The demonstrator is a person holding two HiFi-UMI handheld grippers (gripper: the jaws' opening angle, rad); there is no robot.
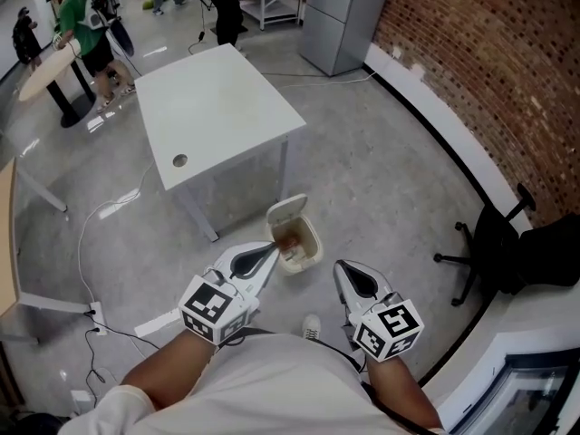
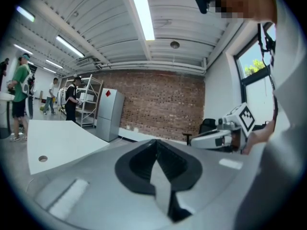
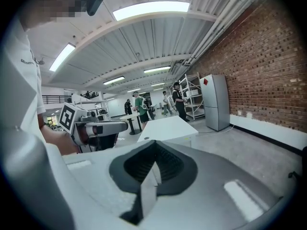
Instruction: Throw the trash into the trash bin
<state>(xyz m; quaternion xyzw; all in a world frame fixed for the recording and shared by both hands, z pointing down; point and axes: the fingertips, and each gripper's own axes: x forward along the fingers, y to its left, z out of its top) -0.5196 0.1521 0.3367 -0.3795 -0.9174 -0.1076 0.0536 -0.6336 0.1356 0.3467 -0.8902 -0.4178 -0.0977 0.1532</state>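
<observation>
Head view first. The left hand-held gripper point(image 1: 270, 249) is out in front of the person over the grey concrete floor point(image 1: 381, 179), with its jaws pressed together and nothing in them. Same deal for the right hand-held gripper point(image 1: 341, 265), closed up tight and empty.

The trash bin point(image 1: 314, 243) stands on the floor right off the left one's tip, ahead and to the left of the right one. Its lid point(image 1: 287, 208) is flipped up on the far side. There's something brownish inside, can't tell what. Further ahead of both, past the bin, is a white table point(image 1: 217, 107). A black office chair point(image 1: 494, 243) sits well off to the right of the right one, near the brick wall point(image 1: 489, 71).

Left gripper view: the jaws meet in a closed point, nothing pinched. The right hand-held gripper point(image 2: 196, 141) shows off to the right with its marker cube point(image 2: 244, 117). The white table is ahead and to the left. A grey cabinet point(image 2: 108, 115) stands further ahead against the brick wall.

Right gripper view: jaws together again, empty. The left hand-held gripper point(image 3: 122, 126) is off to the left, and the white table is straight ahead. The grey cabinet is ahead and to the right by the wall, and a few people point(image 3: 139, 107) stand beyond the table.
</observation>
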